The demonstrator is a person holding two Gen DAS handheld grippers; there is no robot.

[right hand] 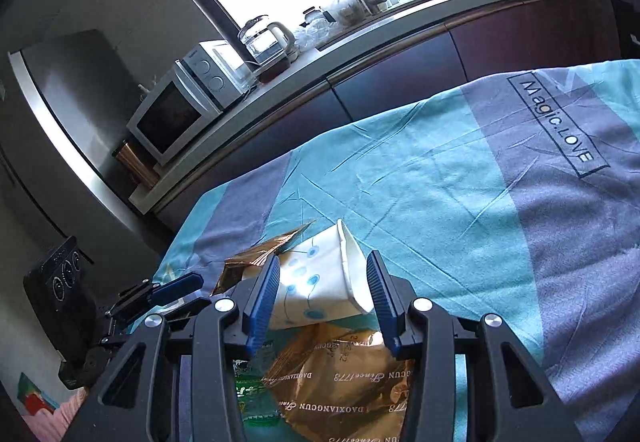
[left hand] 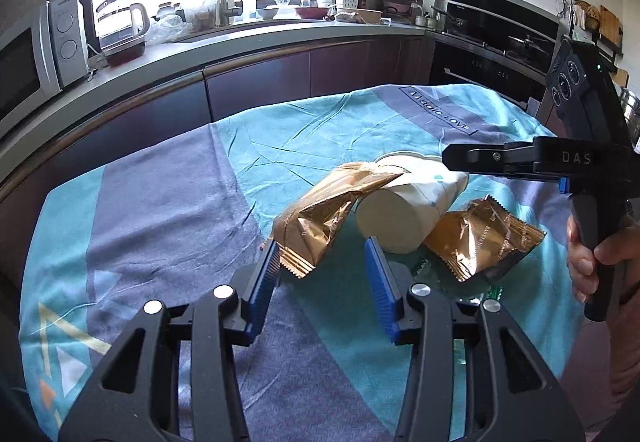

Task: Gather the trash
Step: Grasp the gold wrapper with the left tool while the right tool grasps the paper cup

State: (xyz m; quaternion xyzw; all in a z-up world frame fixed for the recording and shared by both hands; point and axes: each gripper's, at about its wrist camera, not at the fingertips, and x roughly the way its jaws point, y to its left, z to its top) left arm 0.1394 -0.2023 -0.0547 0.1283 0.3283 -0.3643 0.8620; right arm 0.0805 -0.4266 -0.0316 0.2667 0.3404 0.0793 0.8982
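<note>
Left tool sits wide open and low over the desk, its blue pads flanking the near end of a gold wrapper, one pad touching or just beside the crimped edge, nothing clamped. Right tool is wide open too, jaws straddling the paper cup without squeezing it. The cup lies tipped on its side on the teal and grey cloth, base toward the left camera, mouth facing away. The first wrapper leans on the cup wall; a second gold wrapper lies just beside it on the other side, over a scrap of green packaging.

My read: the grab is about to happen. For the cup, close across the wall gently, since thin paper will likely crush. For the wrapper, bite the crimped seam, because slick foil may slide out of the pads.

As for containers: the cup's inside is hidden from both cameras, so I cannot tell its contents, and no bin shows in either view
</note>
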